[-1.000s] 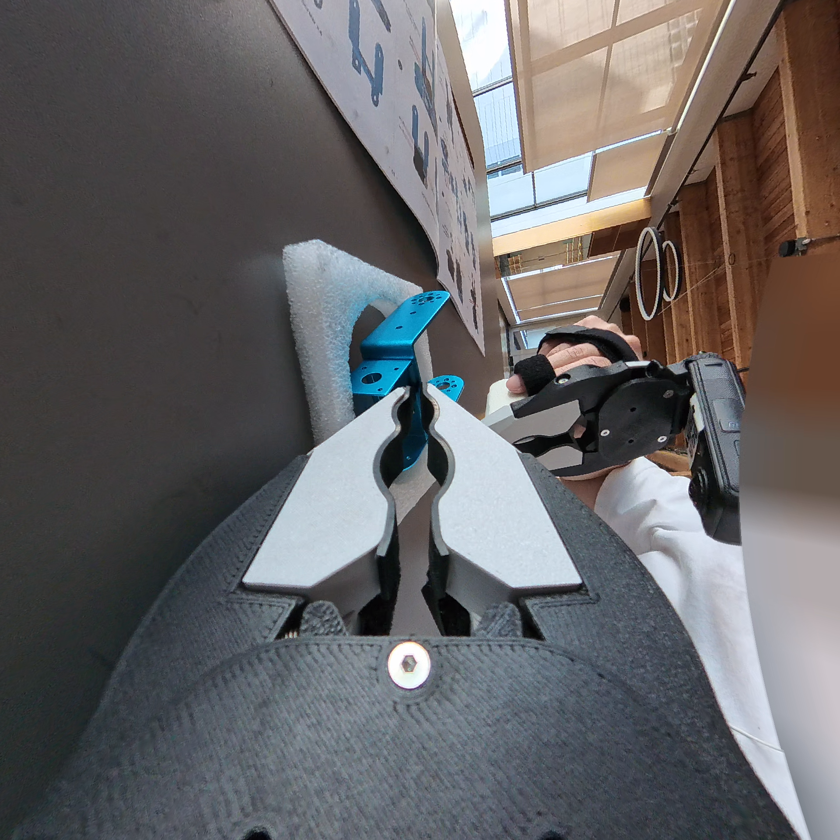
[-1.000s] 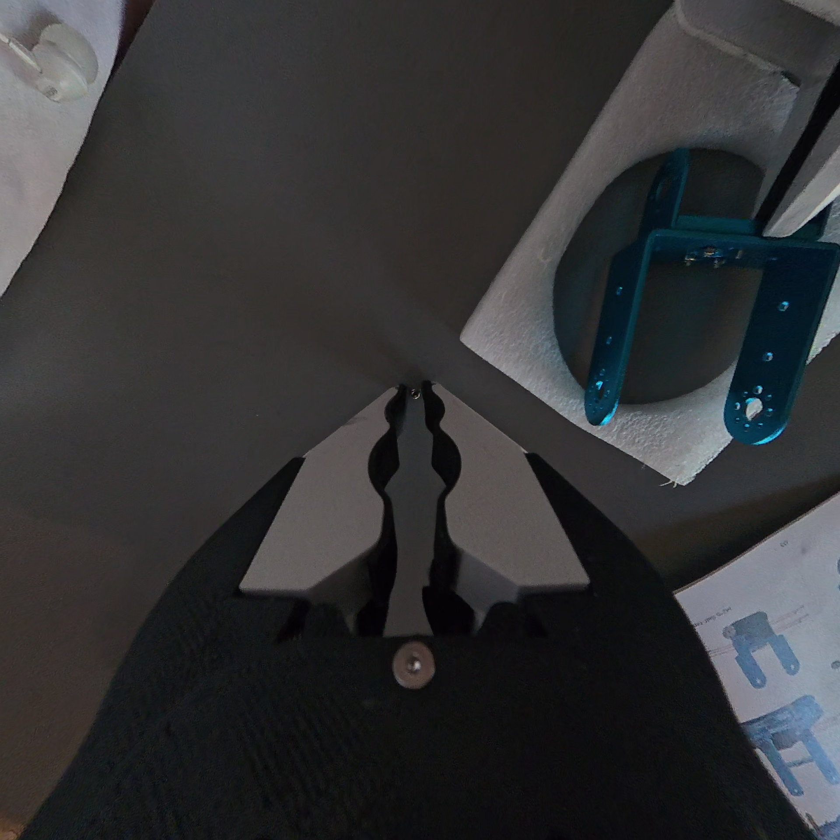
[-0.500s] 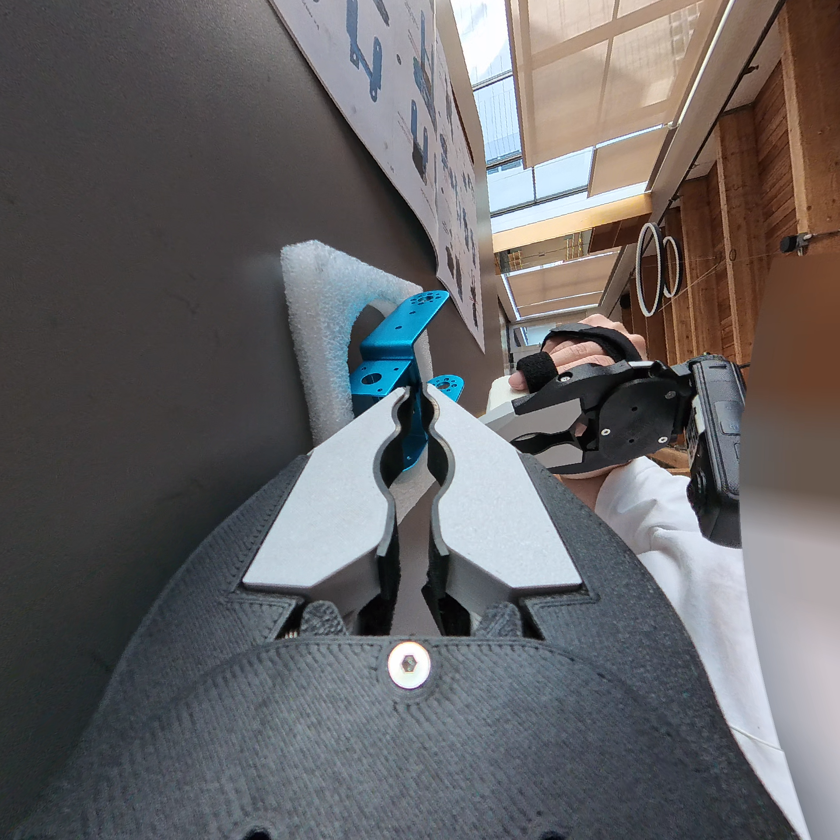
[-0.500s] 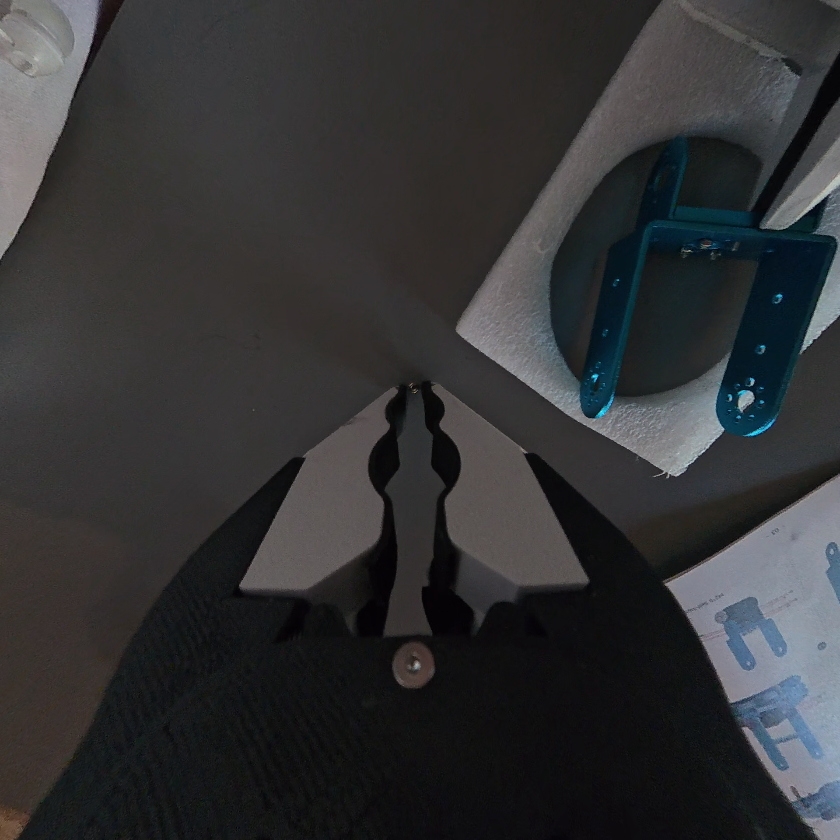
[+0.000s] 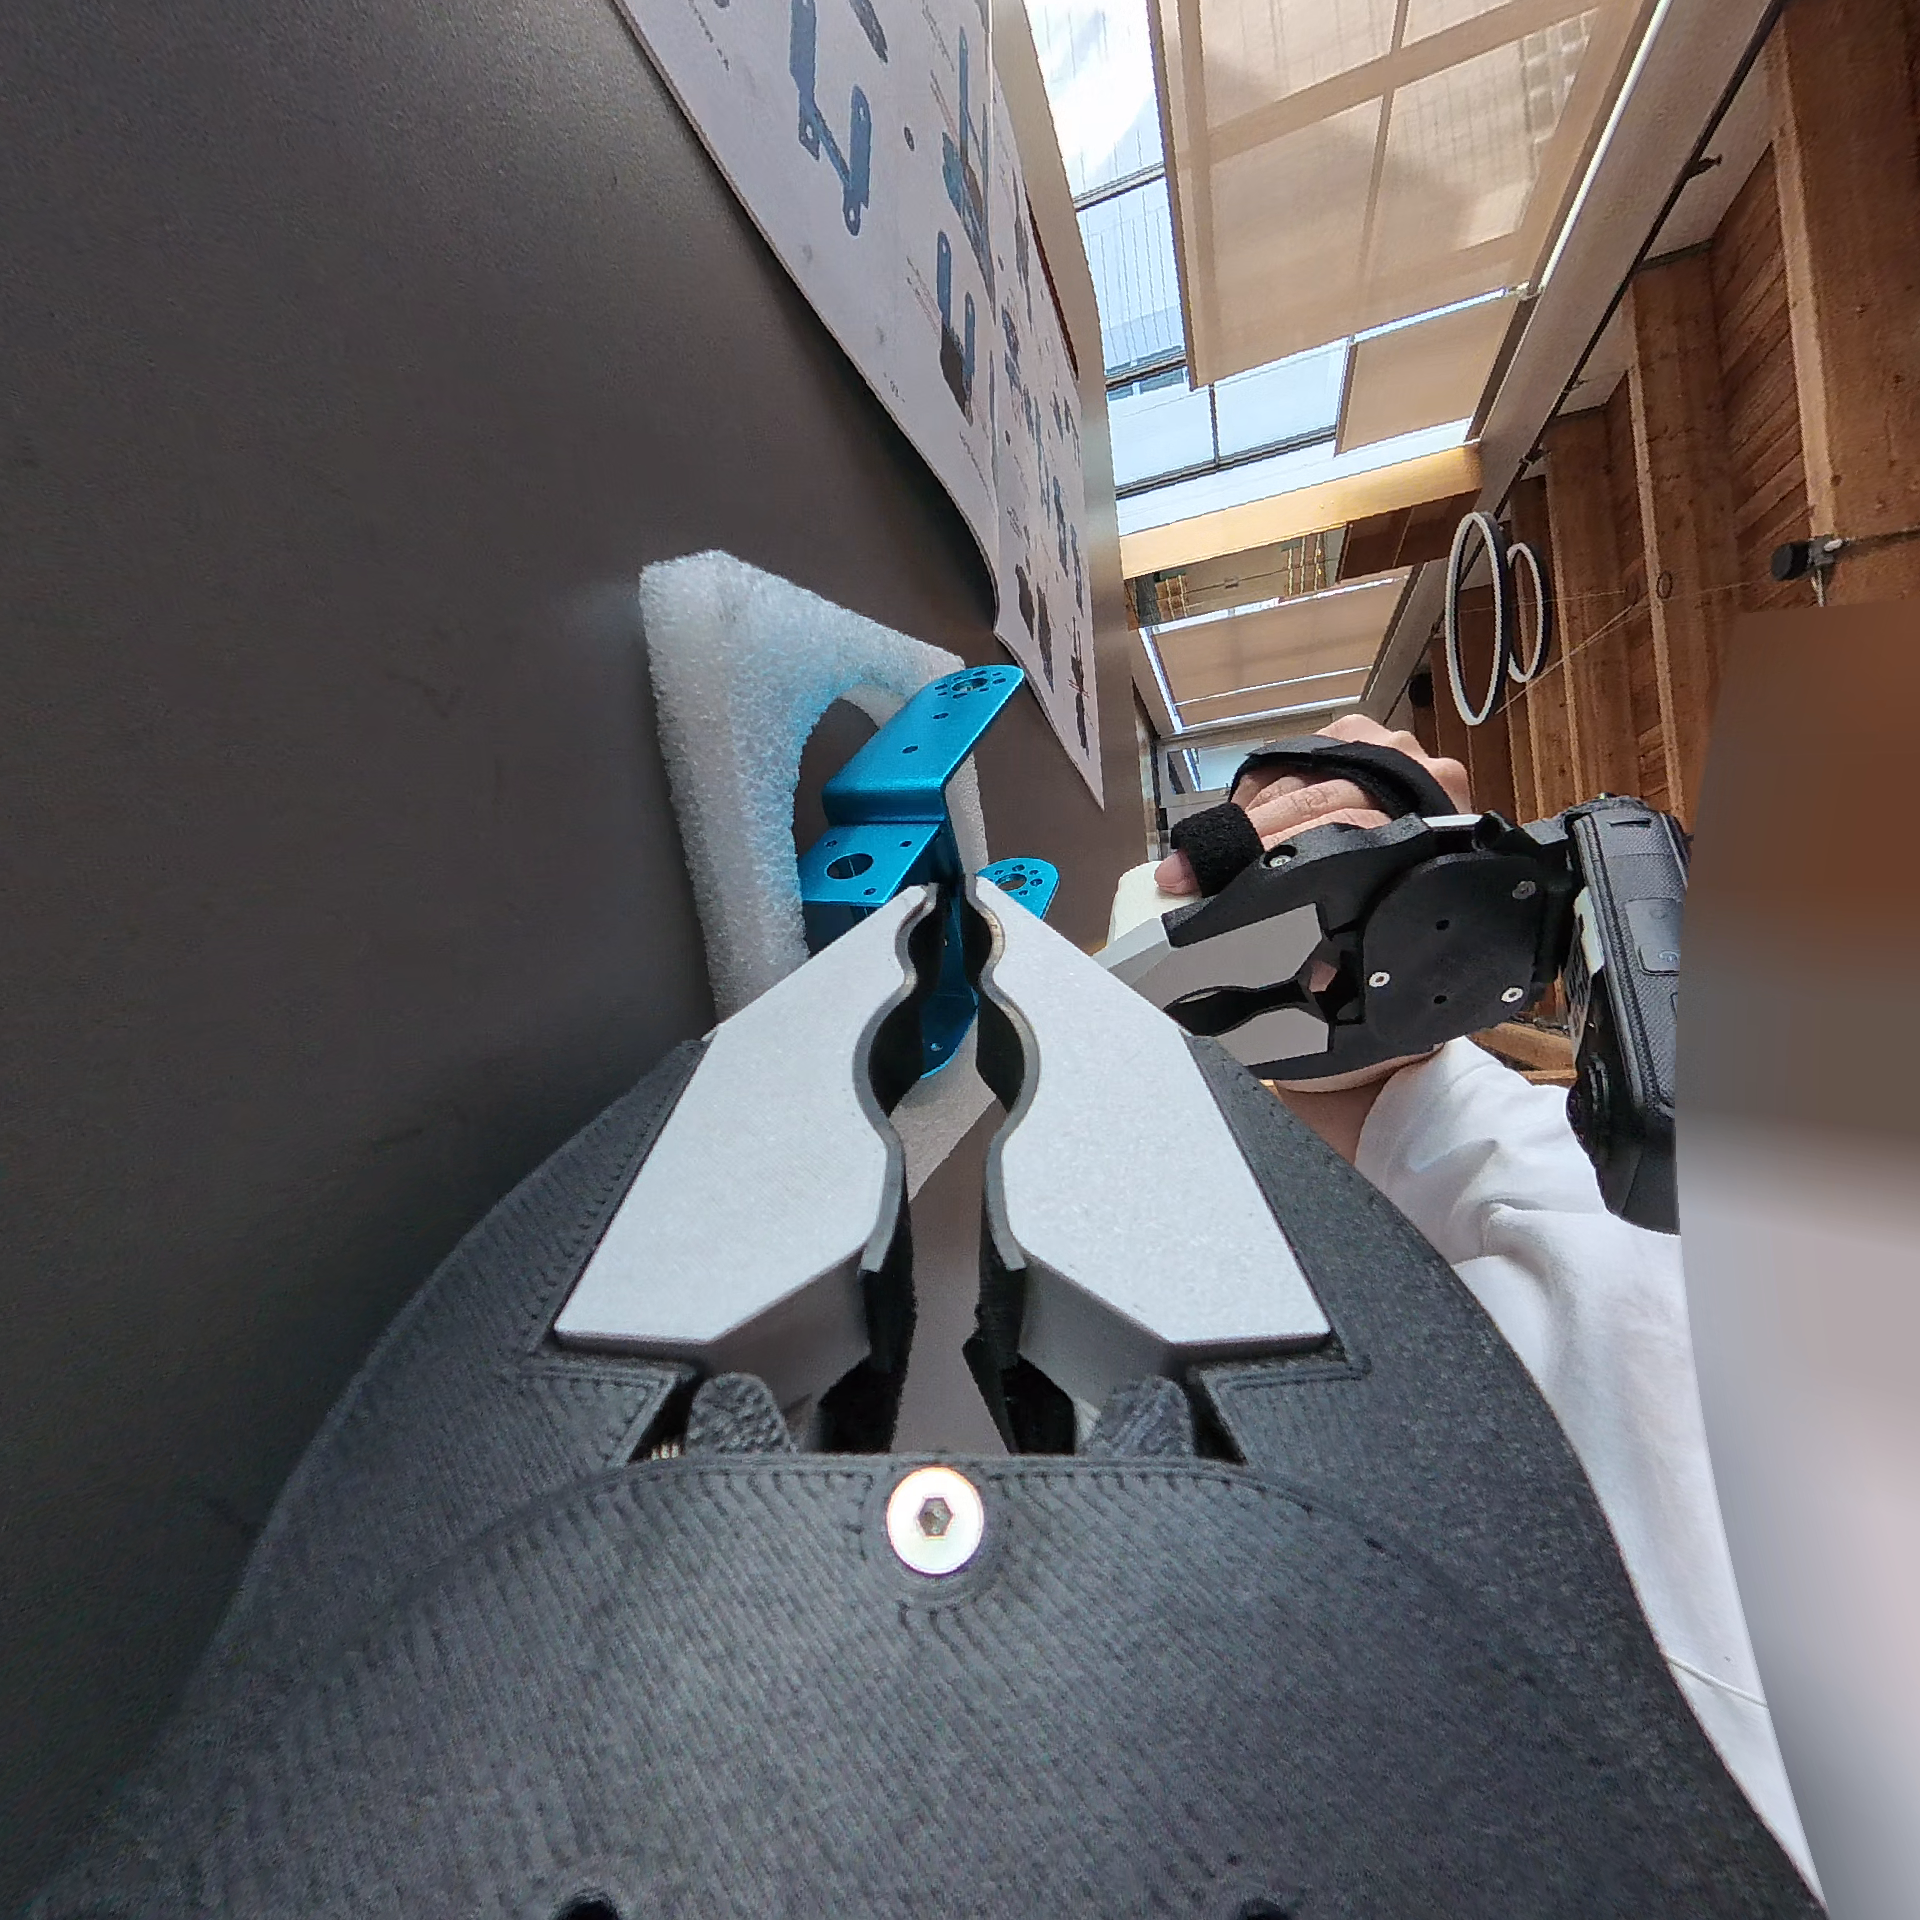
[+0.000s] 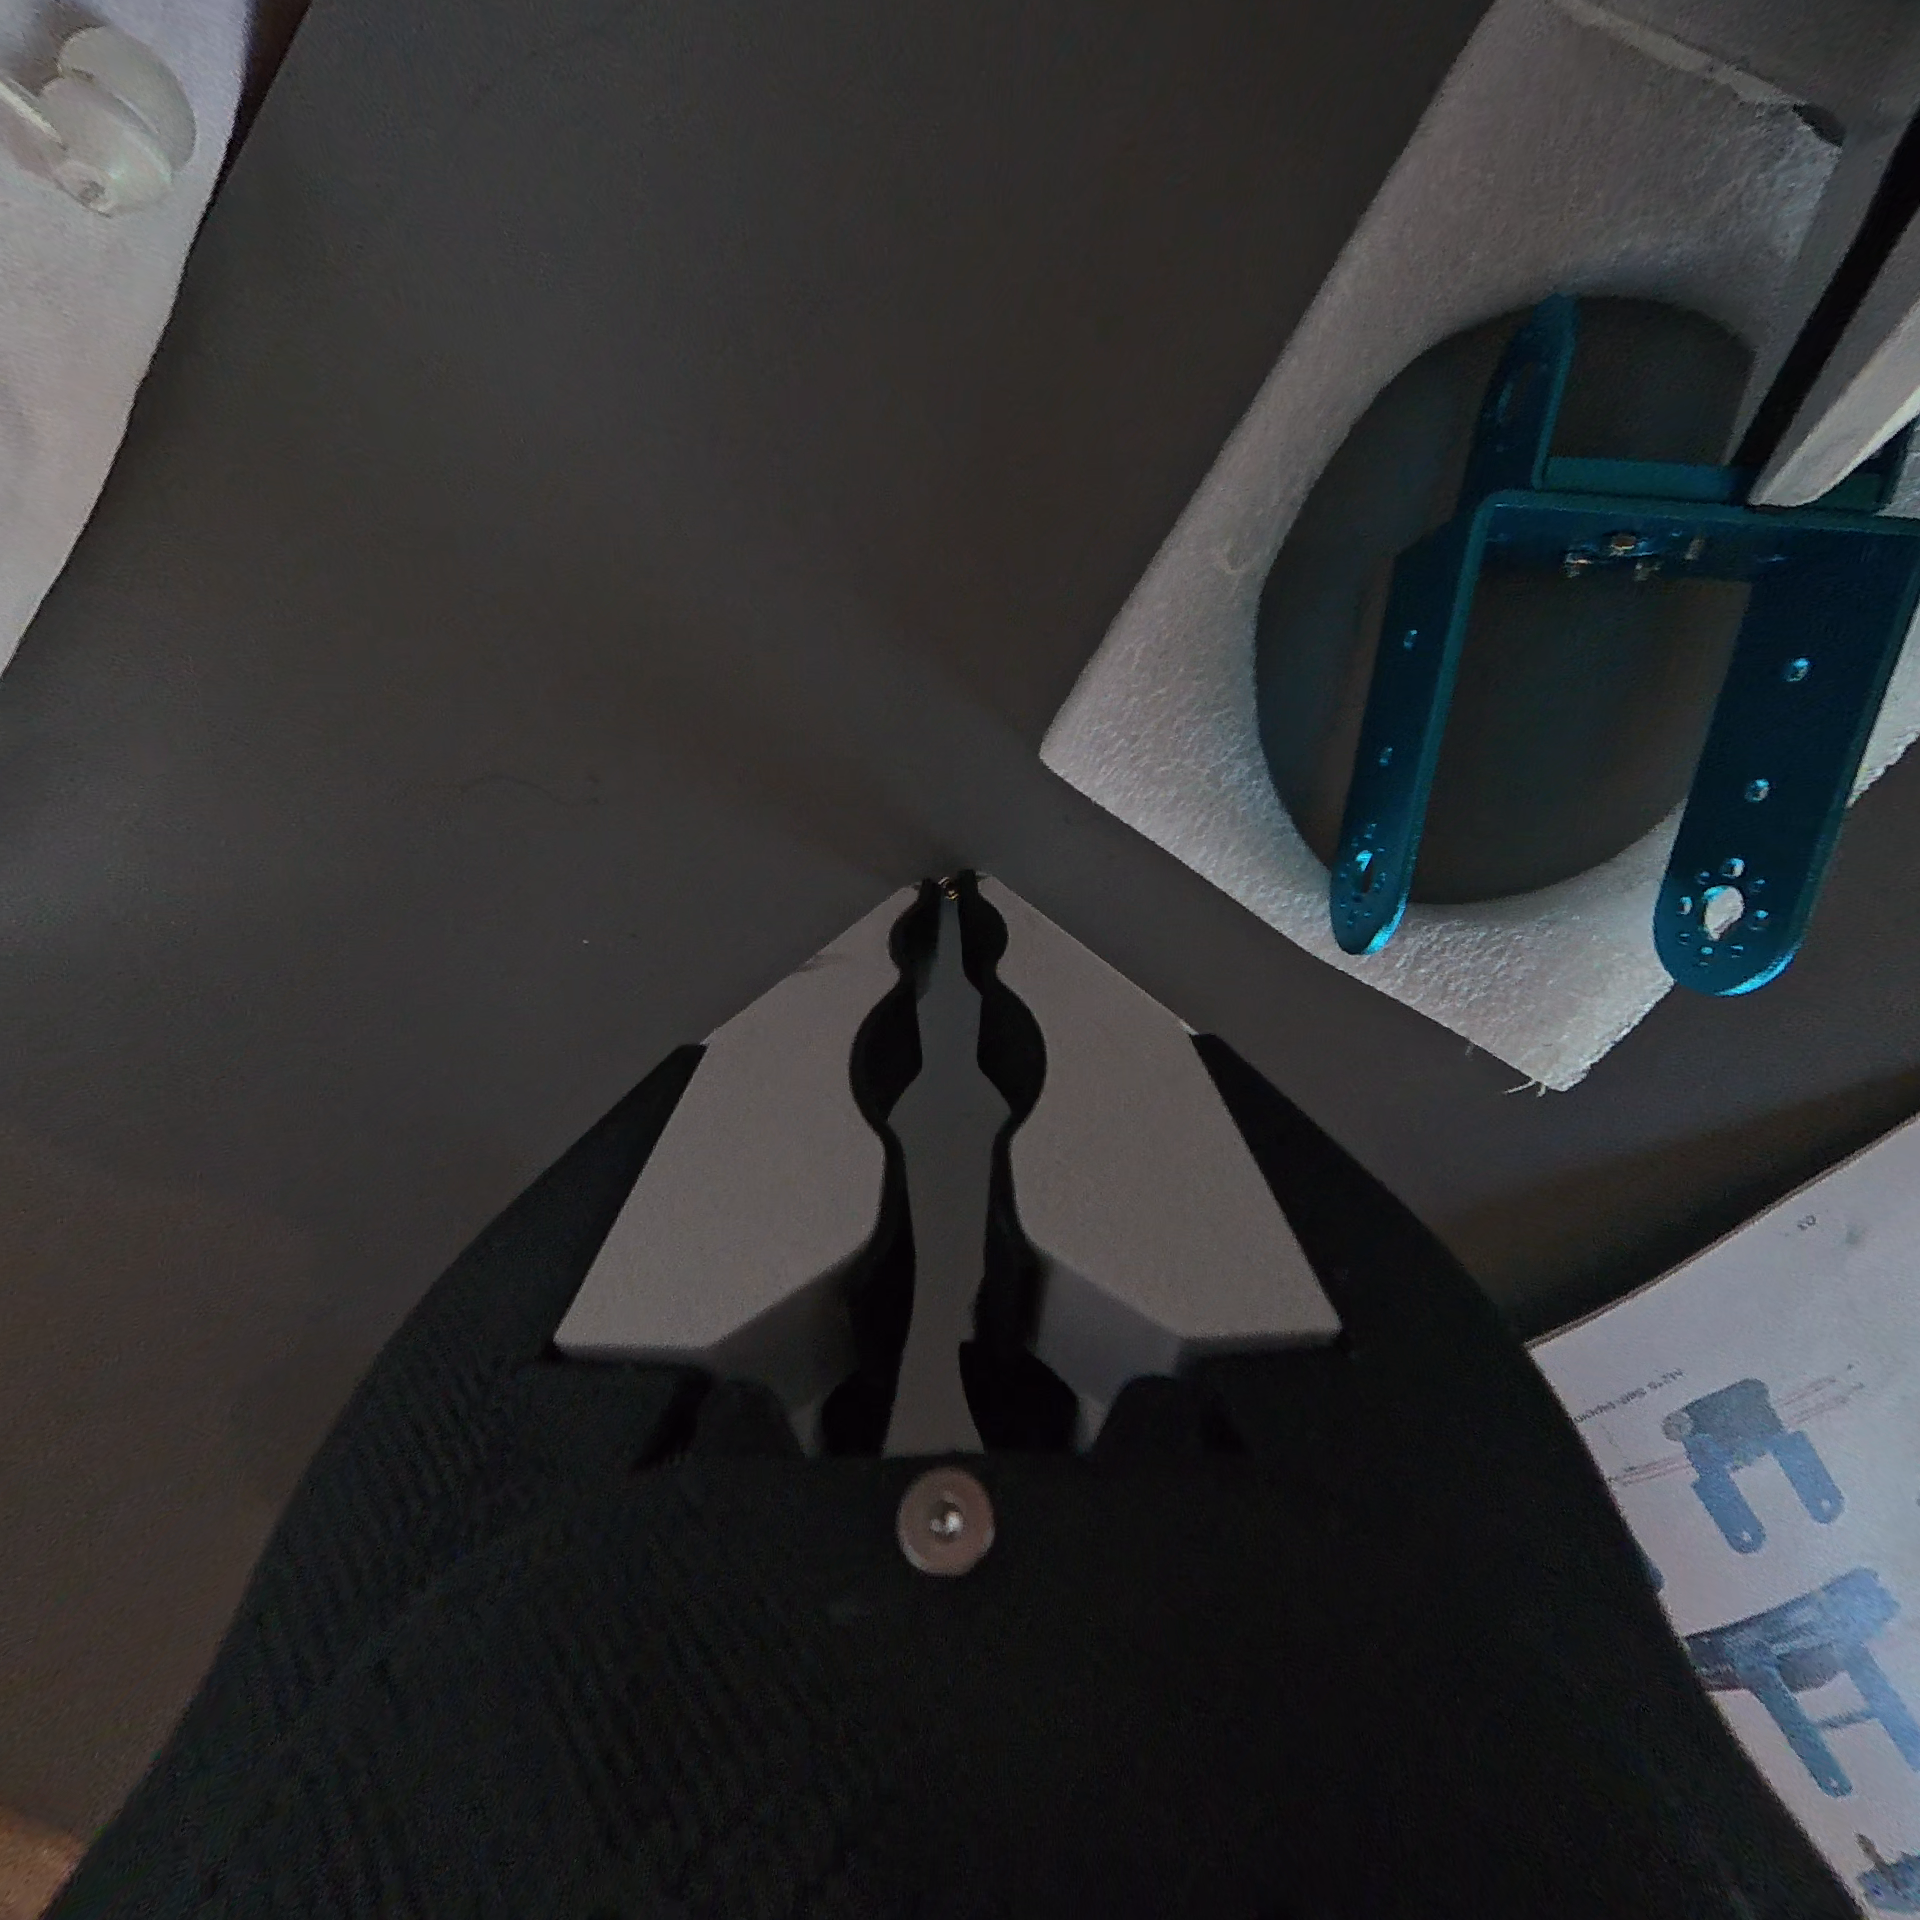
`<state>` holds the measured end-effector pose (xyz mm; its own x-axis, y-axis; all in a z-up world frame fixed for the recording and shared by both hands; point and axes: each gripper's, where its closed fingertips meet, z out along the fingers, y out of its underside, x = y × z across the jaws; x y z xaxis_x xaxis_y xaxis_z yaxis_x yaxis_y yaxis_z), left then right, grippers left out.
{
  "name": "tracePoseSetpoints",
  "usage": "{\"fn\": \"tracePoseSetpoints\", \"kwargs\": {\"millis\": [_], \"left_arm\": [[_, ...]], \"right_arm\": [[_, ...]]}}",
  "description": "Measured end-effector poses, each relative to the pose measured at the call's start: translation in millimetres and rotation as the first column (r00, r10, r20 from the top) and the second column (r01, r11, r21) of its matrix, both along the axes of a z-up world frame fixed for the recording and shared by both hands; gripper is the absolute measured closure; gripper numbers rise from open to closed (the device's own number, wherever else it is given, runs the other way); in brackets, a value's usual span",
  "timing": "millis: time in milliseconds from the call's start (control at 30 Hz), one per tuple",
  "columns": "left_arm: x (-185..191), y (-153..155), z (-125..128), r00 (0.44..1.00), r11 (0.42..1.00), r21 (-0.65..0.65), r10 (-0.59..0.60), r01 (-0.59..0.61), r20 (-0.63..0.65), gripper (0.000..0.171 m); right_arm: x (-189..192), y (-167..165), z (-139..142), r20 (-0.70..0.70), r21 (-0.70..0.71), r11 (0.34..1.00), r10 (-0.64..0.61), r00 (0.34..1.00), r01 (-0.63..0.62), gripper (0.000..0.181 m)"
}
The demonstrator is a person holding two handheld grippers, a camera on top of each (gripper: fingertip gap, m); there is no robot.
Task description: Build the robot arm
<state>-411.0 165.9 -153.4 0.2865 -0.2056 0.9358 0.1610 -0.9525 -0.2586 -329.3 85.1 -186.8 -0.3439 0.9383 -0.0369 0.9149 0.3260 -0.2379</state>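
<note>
Left tongs (image 5: 954,902) clamped on blue bracket (image 5: 896,821); right tongs (image 6: 948,885) pinching tiny screw (image 6: 948,884), well apart.

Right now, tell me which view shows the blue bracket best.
The right wrist view: the blue bracket shows almost whole from above, both arms lying over the white foam block. The left wrist view shows the blue bracket edge-on, partly hidden behind the left gripper shut on it.

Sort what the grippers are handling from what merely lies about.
Handled: blue U-bracket, clamped by left gripper over the foam block; tiny brass-coloured part, pinched in right gripper.
Lying about: printed sheet; white round object on white cloth.
</note>
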Motion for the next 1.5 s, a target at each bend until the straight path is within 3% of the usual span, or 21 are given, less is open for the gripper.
{"fn": "tracePoseSetpoints", "kwargs": {"millis": [167,367,567,733,833,1500], "left_arm": [[0.1,0.0,-0.1,1.0,1.0,0.0,-0.001,0.001,0.0,0.171],[0.3,-0.1,-0.1,1.0,1.0,-0.003,-0.003,0.003,0.005,0.171],[0.6,-0.4,-0.4,1.0,1.0,-0.014,-0.015,0.015,0.012,0.171],[1.0,-0.7,-0.6,0.999,0.999,-0.025,-0.028,0.029,0.019,0.171],[0.9,-0.9,-0.7,0.999,0.999,-0.03,-0.032,0.033,0.027,0.171],[0.6,-0.9,-1.2,0.999,0.998,-0.042,-0.035,0.036,0.036,0.171]], "right_arm": [[1.2,3.1,3.5,-0.03,0.015,1.0,-0.023,0.999,0.023,0.179],[-7.3,12.1,29.0,-0.196,-0.005,0.994,-0.104,0.975,0.105,0.179],[-32.1,31.5,63.1,-0.479,-0.068,0.98,-0.195,0.856,0.186,0.179],[-54.4,51.1,73.8,-0.624,-0.062,0.974,-0.207,0.753,0.216,0.178],[-63.5,59.2,69.0,-0.644,-0.056,0.973,-0.208,0.736,0.226,0.179],[-83.4,75.1,33.7,-0.589,-0.033,0.982,-0.17,0.79,0.186,0.179]]}}
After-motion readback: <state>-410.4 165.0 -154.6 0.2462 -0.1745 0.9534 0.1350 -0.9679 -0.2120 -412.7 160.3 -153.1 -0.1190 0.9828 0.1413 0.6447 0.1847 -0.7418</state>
